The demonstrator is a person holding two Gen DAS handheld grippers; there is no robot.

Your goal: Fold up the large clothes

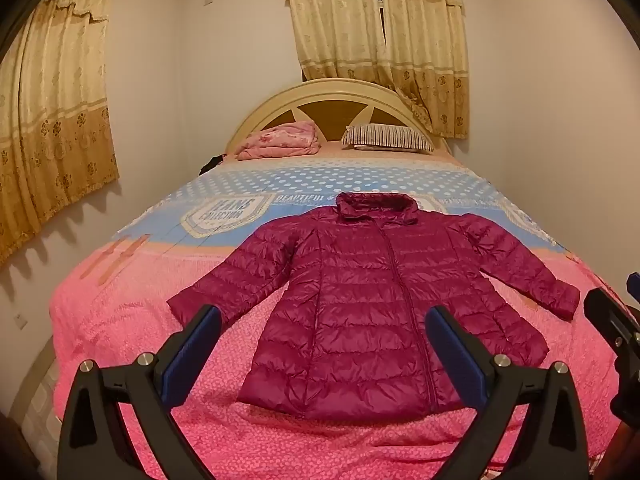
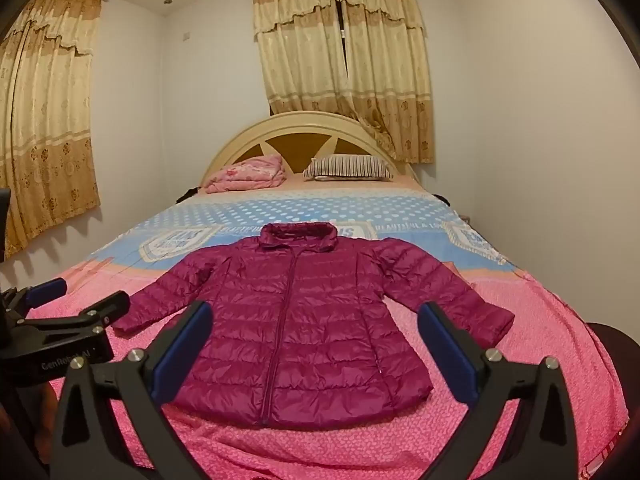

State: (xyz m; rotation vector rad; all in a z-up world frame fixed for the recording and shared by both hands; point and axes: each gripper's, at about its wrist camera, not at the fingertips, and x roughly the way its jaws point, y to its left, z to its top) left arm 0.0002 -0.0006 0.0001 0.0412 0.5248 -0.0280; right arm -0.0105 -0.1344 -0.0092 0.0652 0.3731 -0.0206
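Flat on the pink patterned bed cover [image 1: 120, 332] — magenta quilted puffer jacket [image 1: 360, 312], zipped, sleeves spread. Above its hem, left tool [image 1: 322, 320] and right tool [image 2: 316, 316] — both spread wide, gripping nothing.

A bed [image 2: 560, 320] with an arched cream headboard [image 2: 240, 136] stands against the far white wall, spread with a pink and blue bedcover [image 1: 120, 320]. Gold patterned curtains [image 2: 344, 60] (drawn almost shut) hang behind it and on the left wall, a striped pillow [image 2: 348, 167] and folded pink blanket [image 2: 248, 174] lie at its head, and small recessed lights [image 2: 167, 1] dot the ceiling.
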